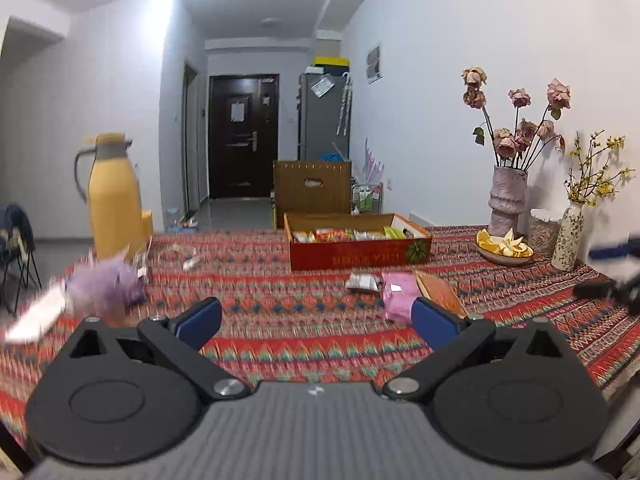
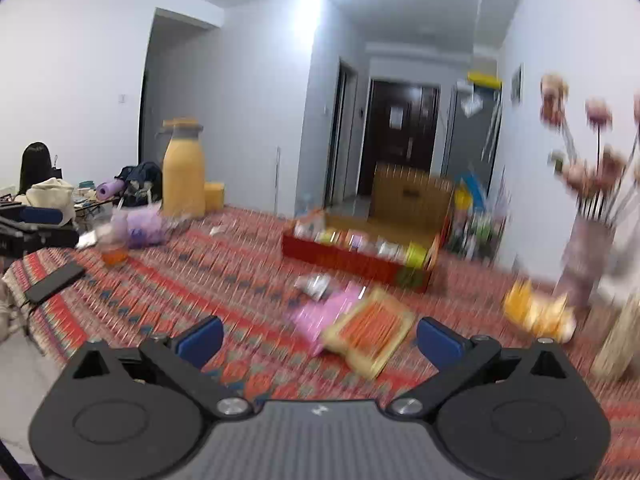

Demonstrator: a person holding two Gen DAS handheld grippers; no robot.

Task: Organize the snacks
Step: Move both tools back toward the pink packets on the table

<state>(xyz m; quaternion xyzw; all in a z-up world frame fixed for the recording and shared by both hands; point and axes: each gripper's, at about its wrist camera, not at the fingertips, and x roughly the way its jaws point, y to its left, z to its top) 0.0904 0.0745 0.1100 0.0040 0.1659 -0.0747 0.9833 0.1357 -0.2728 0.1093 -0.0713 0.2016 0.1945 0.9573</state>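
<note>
The red box (image 1: 360, 254) already holds a row of snacks; a silver packet (image 1: 363, 282), a pink packet (image 1: 398, 294) and an orange packet (image 2: 370, 330) lie loose just before it. Left gripper (image 1: 316, 318) and right gripper (image 2: 320, 340) gape, empty, with bare cloth between them and the box

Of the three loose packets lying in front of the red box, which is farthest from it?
The orange packet with the yellow border; it lies closest to the camera, overlapping the pink packet, while the silver packet sits nearer the red box.
</note>
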